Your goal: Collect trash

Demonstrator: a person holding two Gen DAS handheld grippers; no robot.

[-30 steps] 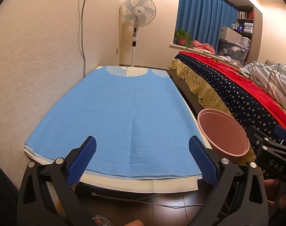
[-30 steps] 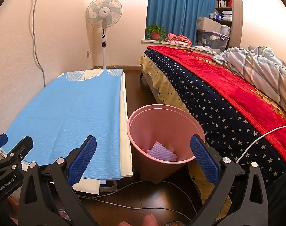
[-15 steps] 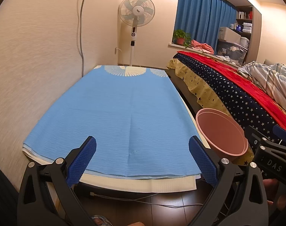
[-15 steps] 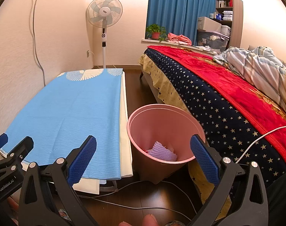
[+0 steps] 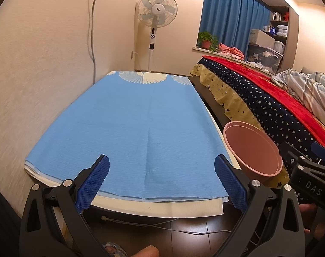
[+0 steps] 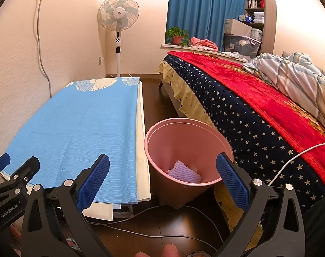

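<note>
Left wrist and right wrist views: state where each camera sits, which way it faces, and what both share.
Left wrist: on the left hand-held gripper, open, facing along the blue mat; a fingertip shows below.
Right wrist: on the right hand-held gripper, open, facing the pink bin beside the bed; a fingertip shows.
Shared: mat, bin, bed, fan.

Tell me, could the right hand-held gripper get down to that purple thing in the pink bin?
Probably yes. The right hand-held gripper is open and empty, facing the pink bin, whose top is uncovered. The purple thing lies deep at the bottom, so it would need to dip in from above.
</note>
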